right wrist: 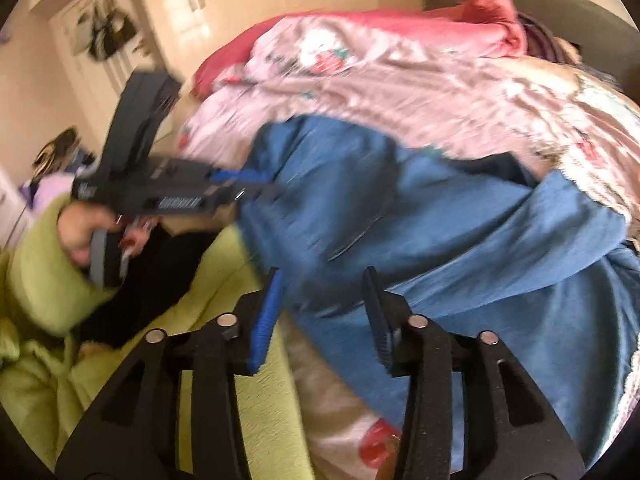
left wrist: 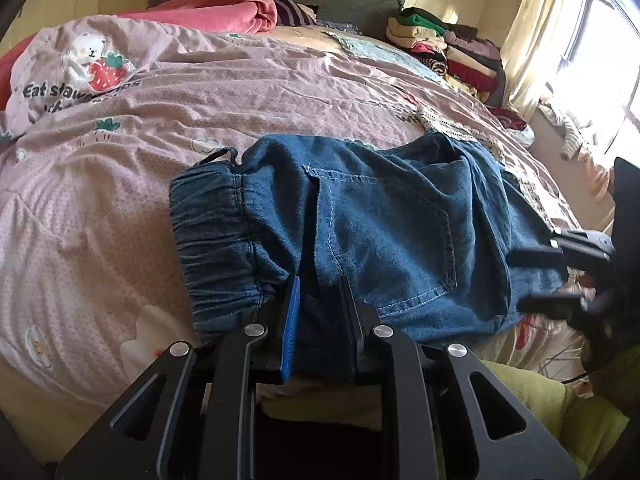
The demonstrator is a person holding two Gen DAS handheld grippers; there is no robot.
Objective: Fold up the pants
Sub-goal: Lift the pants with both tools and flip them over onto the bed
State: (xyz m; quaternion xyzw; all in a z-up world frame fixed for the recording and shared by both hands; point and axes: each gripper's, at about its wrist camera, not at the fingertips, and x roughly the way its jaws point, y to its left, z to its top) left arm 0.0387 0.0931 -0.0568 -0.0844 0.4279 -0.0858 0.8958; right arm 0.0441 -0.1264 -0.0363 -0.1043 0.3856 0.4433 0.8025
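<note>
Jeans crosswise on bed, waistband leftward, legs seemingly folded under

Left gripper is angled down, fingers pinched narrowly on denim. Right gripper is angled down, fingers parted, fabric loose between them.

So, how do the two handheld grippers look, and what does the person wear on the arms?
Both the left gripper and the right gripper are matte black, with angular frames, cut-out slots and round silver pins. On each, one pad is bright blue and ribbed, the other dark. The left one has a grey-and-black handle. A fuzzy lime-green sleeve covers the arm.
</note>
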